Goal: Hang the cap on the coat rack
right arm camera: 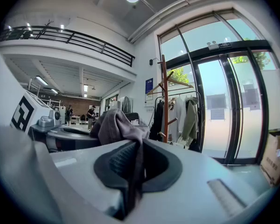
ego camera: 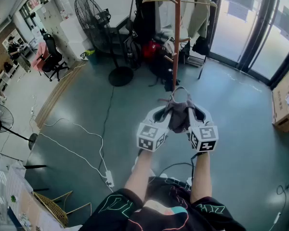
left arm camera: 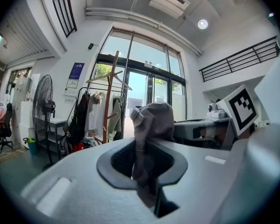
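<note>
A dark grey cap [ego camera: 179, 112] hangs between my two grippers in front of the person. My left gripper [ego camera: 164, 115] is shut on the cap's left side; in the left gripper view the cloth [left arm camera: 147, 143] runs down between its jaws. My right gripper [ego camera: 192, 115] is shut on the other side, where the fabric [right arm camera: 130, 164] is pinched between its jaws. The wooden coat rack [ego camera: 176, 37] stands straight ahead, its pole [left arm camera: 110, 101] and pegs [right arm camera: 164, 97] showing in both gripper views. Clothes hang around it.
A standing fan [ego camera: 97, 23] and an office chair [ego camera: 52, 57] are at the left. White cables and a power strip [ego camera: 109, 178] lie on the grey floor. A cardboard box [ego camera: 284, 105] sits at the right by the glass doors [right arm camera: 224, 106]. A bag heap [ego camera: 154, 57] surrounds the rack's foot.
</note>
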